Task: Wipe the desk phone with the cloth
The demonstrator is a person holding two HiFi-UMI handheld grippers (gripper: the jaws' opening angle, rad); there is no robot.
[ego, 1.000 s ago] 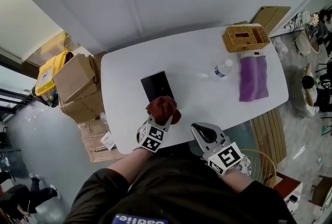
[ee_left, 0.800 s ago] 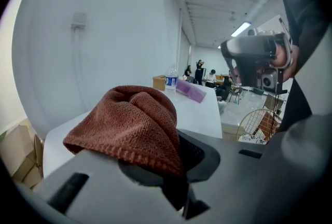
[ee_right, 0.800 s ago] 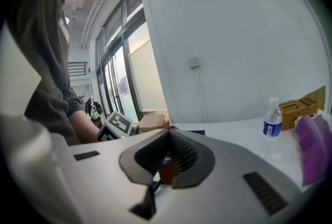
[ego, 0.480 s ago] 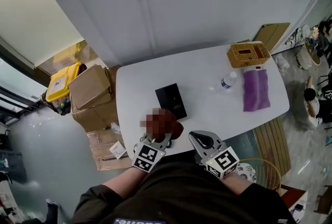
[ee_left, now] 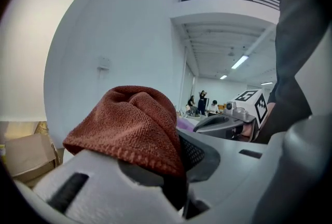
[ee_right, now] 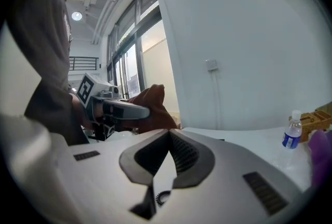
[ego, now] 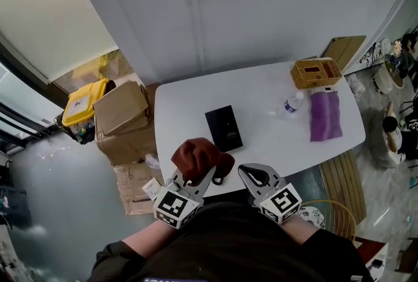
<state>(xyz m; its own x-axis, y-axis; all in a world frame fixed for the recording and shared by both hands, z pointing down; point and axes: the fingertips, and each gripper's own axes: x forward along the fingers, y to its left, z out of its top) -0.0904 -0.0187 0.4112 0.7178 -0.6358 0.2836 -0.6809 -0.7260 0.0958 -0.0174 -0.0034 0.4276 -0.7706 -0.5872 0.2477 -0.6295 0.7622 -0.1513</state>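
Observation:
The desk phone [ego: 224,127] is a flat black slab lying near the middle of the white table [ego: 274,88]. A rust-red cloth [ego: 199,158] is bunched up at the table's near edge, just short of the phone and apart from it. My left gripper [ego: 198,174] is shut on that cloth [ee_left: 132,127], which bulges up over its jaws [ee_left: 174,162]. My right gripper [ego: 252,173] hovers beside it at the near edge, shut with nothing in it [ee_right: 167,137]. The right gripper view shows the left gripper holding the cloth [ee_right: 150,106].
A wicker basket [ego: 315,72], a water bottle [ego: 293,103] and a purple cloth [ego: 326,115] sit at the table's right end. Cardboard boxes [ego: 121,108] and a yellow bin [ego: 81,104] stand on the floor to the left. A wall runs behind the table.
My left gripper has drawn the cloth back from the phone's near end toward the table edge. The head view has shifted; the right gripper has hardly moved.

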